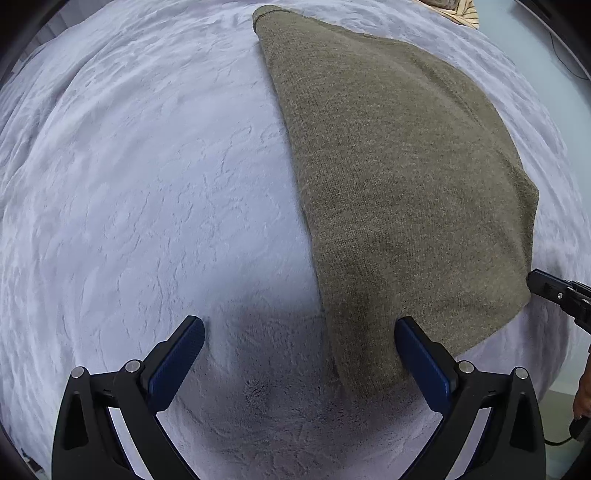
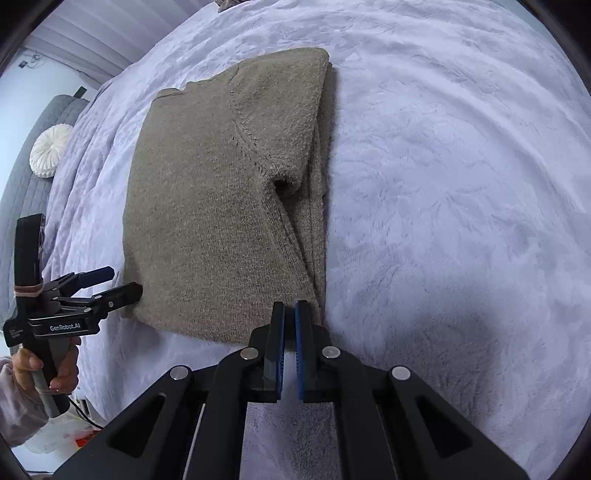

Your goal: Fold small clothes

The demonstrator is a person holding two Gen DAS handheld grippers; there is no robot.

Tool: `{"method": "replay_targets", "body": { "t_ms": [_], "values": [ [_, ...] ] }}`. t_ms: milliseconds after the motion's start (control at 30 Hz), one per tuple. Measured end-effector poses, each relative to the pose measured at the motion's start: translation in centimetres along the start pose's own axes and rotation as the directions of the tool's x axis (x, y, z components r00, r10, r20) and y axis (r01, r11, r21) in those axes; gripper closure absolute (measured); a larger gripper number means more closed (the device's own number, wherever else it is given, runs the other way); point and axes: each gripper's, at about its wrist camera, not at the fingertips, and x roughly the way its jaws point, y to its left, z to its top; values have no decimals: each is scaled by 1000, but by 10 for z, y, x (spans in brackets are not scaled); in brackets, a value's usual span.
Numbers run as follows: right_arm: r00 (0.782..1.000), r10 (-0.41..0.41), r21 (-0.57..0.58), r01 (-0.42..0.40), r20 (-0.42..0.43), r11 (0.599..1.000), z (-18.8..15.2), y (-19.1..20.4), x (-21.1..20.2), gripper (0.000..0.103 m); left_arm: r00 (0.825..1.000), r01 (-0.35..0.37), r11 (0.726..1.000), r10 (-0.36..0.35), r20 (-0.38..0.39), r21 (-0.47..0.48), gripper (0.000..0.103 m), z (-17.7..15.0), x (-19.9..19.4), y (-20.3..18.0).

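Observation:
An olive-brown knit sweater [image 2: 221,206] lies folded on the pale lilac fleece blanket [image 2: 443,184], with a sleeve folded over along its right side. It also shows in the left wrist view [image 1: 399,184]. My left gripper [image 1: 299,325] is open and straddles the sweater's near left corner; it also shows in the right wrist view [image 2: 114,282]. My right gripper [image 2: 289,310] has its jaws nearly together at the sweater's near right corner, with a thin gap and no cloth visibly between them. Its tip shows at the right edge of the left wrist view [image 1: 554,291].
The blanket [image 1: 147,184] covers a bed. A white round pillow [image 2: 50,149] lies against a grey headboard [image 2: 22,177] at far left. A striped cloth [image 1: 458,11] lies at the far edge. A hand [image 2: 48,369] holds the left gripper's handle.

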Motion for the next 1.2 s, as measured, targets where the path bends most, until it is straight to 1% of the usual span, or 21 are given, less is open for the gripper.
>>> {"method": "replay_targets", "body": {
  "t_ms": [67, 100, 133, 267, 367, 767, 867, 1000, 1100, 1167, 1200],
  "values": [
    [1000, -16, 9, 15, 7, 1000, 0, 1, -7, 100, 1000, 2, 1000, -2, -1, -4, 0, -2, 1, 1],
    [999, -31, 14, 31, 11, 999, 0, 1, -11, 96, 1000, 2, 1000, -2, -1, -3, 0, -2, 2, 0],
    [999, -41, 18, 41, 13, 999, -1, 1, -14, 95, 1000, 2, 1000, -2, -1, -2, 0, -2, -1, 1],
    [999, -33, 62, 32, 21, 998, 0, -6, -24, 95, 1000, 3, 1000, -3, 2, 2, 0, -1, 1, 0],
    [999, -37, 67, 35, 29, 997, 2, -7, -28, 95, 1000, 4, 1000, -4, -1, 1, 0, 3, 3, 1],
    [1000, -17, 104, 15, 21, 994, 9, -12, -26, 95, 999, -32, 999, 32, -6, 15, 0, 12, -10, -11],
    [1000, 2, 130, -4, 20, 991, 11, -16, -26, 95, 999, -36, 999, 36, -10, 2, 0, 13, -15, -11],
    [1000, -1, 130, -3, 30, 991, 16, -17, -29, 95, 999, -39, 999, 39, -4, -17, 0, 15, -24, -9],
    [999, -8, 121, 4, 36, 993, 21, -17, -31, 95, 998, -63, 997, 64, 7, -38, 0, 18, -30, -4],
    [999, -12, 117, 7, 42, 993, 25, -17, -32, 92, 998, -64, 996, 65, 14, -60, 0, 20, -34, 2],
    [999, -14, 116, 8, 47, 993, 27, -17, -32, 84, 997, -67, 995, 69, 17, -72, 0, 23, -36, 4]
  ]
}}
